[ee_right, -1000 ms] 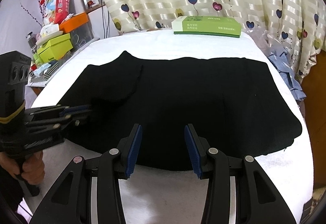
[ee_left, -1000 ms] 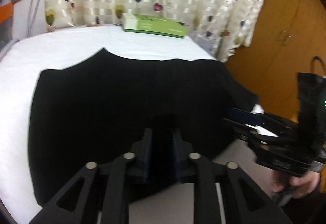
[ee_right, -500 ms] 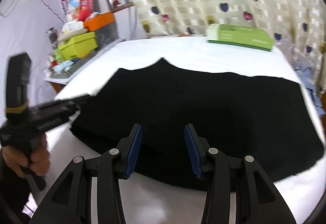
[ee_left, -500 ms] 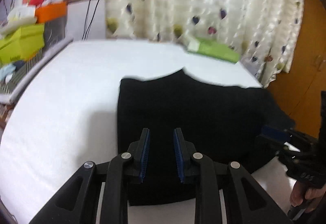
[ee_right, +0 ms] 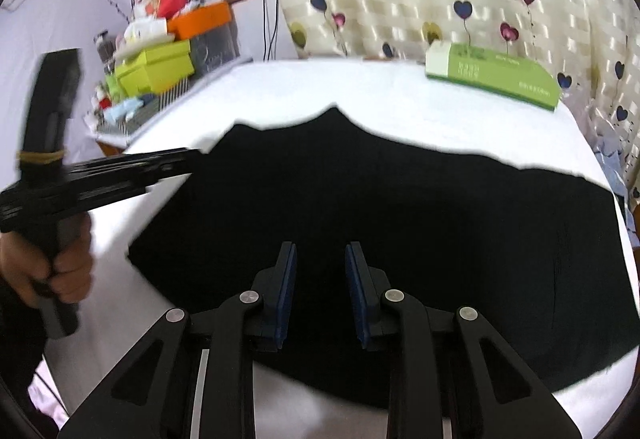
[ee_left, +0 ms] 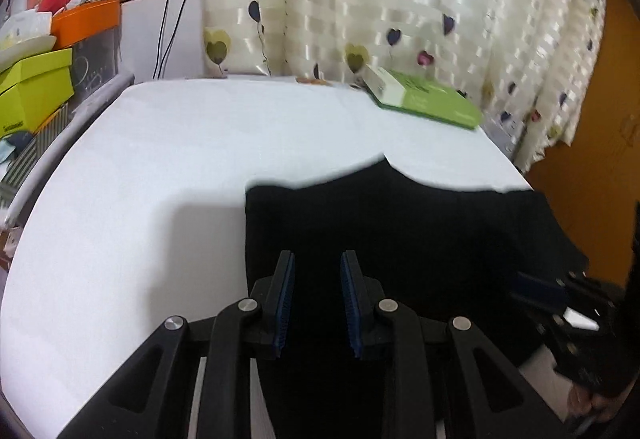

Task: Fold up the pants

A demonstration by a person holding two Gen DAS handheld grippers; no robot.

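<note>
While black pants (ee_right: 400,207) lie flat on white bed (ee_left: 160,179), left tool (ee_left: 316,303) empty, narrowly parted, right tool (ee_right: 320,295) likewise.

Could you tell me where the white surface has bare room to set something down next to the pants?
The widest bare patch is on the white surface, left of the black pants. A narrower bare strip runs between the pants' far edge and the green box. The shelf beyond the left edge is crowded with boxes.

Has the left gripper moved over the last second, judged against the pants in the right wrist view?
Yes. The left gripper has risen from the pants' near left edge to their far left corner, toward the green box.
</note>
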